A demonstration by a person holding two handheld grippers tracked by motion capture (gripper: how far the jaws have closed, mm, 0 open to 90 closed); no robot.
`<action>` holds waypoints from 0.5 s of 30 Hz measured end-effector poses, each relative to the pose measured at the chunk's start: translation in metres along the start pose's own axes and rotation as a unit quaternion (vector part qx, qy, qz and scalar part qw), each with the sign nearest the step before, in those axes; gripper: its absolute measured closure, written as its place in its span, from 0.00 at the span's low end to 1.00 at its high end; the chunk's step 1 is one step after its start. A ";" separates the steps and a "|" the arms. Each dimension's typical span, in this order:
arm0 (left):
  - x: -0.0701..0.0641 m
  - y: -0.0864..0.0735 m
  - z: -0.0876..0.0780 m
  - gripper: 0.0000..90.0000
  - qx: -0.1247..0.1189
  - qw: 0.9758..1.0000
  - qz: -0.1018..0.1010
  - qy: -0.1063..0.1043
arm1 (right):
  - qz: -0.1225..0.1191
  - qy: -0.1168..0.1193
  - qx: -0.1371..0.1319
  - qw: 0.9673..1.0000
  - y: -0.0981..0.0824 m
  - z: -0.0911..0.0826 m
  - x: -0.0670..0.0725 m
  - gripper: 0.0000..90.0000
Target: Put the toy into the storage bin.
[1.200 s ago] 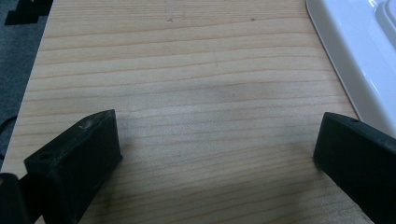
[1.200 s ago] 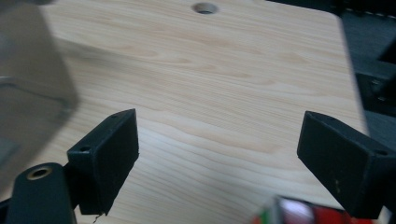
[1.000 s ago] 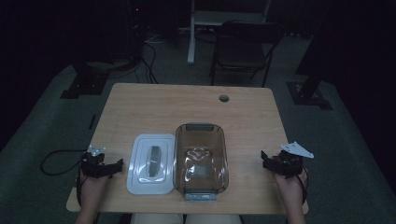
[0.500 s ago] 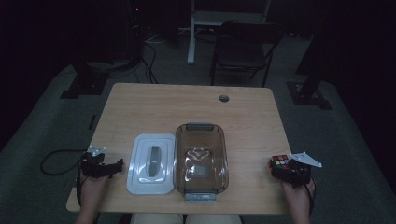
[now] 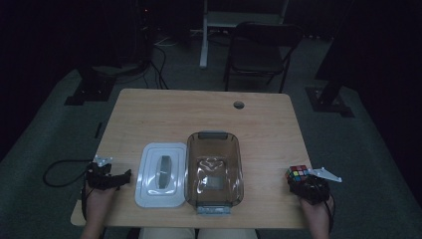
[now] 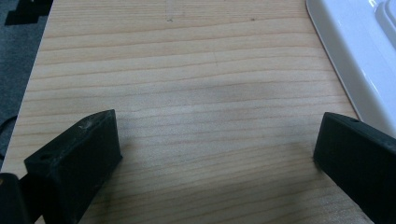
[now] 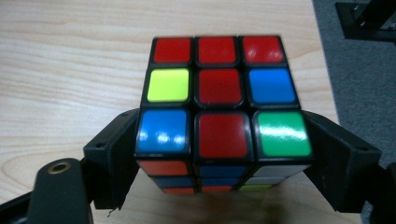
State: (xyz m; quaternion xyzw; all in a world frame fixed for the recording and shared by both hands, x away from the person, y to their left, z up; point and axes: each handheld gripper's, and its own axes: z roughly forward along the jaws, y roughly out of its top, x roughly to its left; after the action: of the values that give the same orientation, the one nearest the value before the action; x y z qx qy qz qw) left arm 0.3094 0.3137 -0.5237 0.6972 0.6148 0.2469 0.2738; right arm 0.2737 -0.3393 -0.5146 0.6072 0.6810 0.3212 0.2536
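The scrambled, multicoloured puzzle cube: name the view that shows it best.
The right gripper view: the scrambled, multicoloured puzzle cube sits close up between the right gripper jaws, each sticker legible. The high view shows the cube small and dim near the table's right edge.

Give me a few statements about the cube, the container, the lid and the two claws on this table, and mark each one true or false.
1. The right claw is shut on the puzzle cube. True.
2. The left claw holds the white lid. False: its jaws are open over bare table, the lid beside them.
3. The white lid lies on the table to the left of the clear brown container. True.
4. The cube sits inside the container. False: it is near the table's right edge, in the right claw.
5. The cube's top centre square is red. True.
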 end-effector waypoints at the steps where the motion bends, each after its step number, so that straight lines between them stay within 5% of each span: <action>1: 0.000 0.000 0.000 0.01 0.000 1.000 0.000 0.000 | -0.001 0.001 0.001 1.000 -0.001 0.001 0.000 0.25; 6: 0.000 0.000 0.000 0.01 0.000 1.000 0.000 0.000 | -0.005 0.002 0.007 1.000 -0.002 0.004 0.001 0.36; 15: 0.000 0.000 0.000 0.01 0.000 1.000 0.000 0.000 | -0.022 0.002 0.009 1.000 0.000 0.003 0.002 0.37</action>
State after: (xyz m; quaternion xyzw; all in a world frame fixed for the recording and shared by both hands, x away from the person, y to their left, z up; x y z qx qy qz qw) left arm 0.3094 0.3137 -0.5237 0.6972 0.6148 0.2470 0.2739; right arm 0.2755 -0.3373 -0.5169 0.5937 0.6976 0.3109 0.2535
